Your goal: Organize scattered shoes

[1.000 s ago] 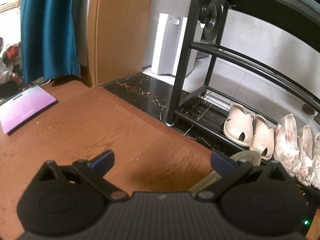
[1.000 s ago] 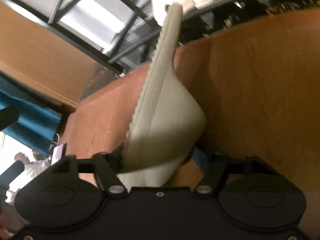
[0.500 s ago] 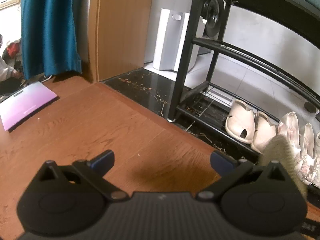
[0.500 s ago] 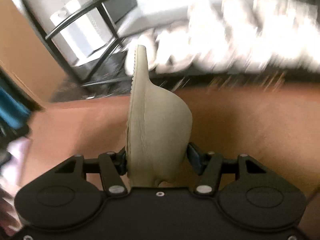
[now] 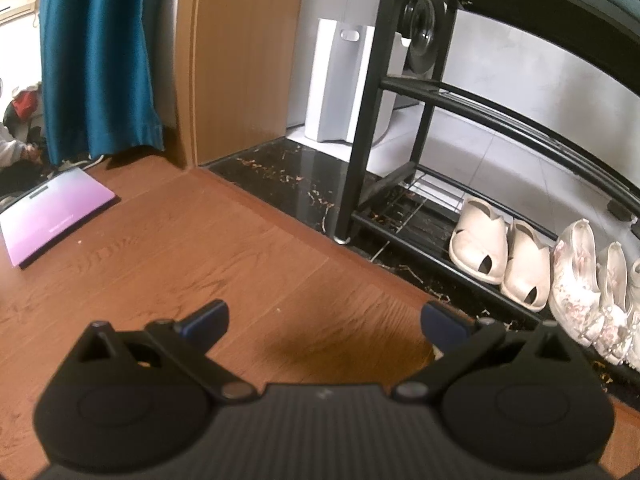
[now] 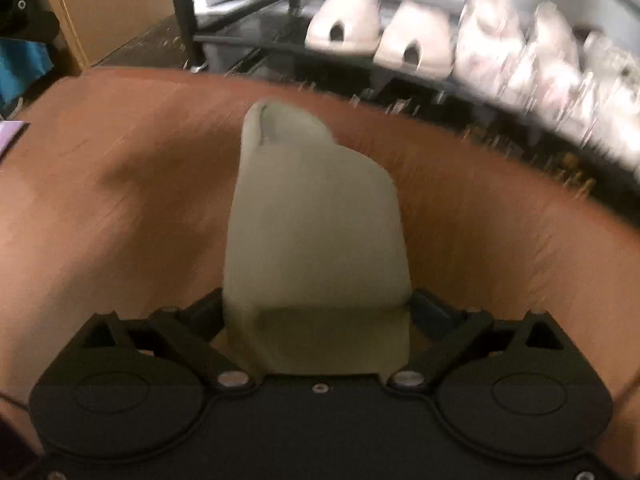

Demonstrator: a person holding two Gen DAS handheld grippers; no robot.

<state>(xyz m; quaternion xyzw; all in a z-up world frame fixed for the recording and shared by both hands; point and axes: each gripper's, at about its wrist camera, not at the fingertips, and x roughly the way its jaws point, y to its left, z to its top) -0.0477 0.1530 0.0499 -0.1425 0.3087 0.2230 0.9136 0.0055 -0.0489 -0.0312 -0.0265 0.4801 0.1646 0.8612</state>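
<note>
A: What does the right gripper (image 6: pixel 316 312) hold?

B: A pale olive-green foam slipper (image 6: pixel 316 232), pinched between its closed fingers and raised above the brown wood-plank floor (image 6: pixel 120 200), its far end towards the black metal shoe rack (image 6: pixel 240 36).

A: And the left gripper (image 5: pixel 324 320)?

B: Empty, fingers spread wide, hovering over the same floor.

A: What sits on the rack?

B: On the bottom tier, a pair of cream rubber clogs (image 5: pixel 498 252) beside white floral lace shoes (image 5: pixel 588 280). The right view is motion-blurred, so the slipper's sole or top side cannot be told for sure.

A: Anything else?

B: A flat purple scale (image 5: pixel 52 216) lies near the teal curtain (image 5: pixel 96 56).
</note>
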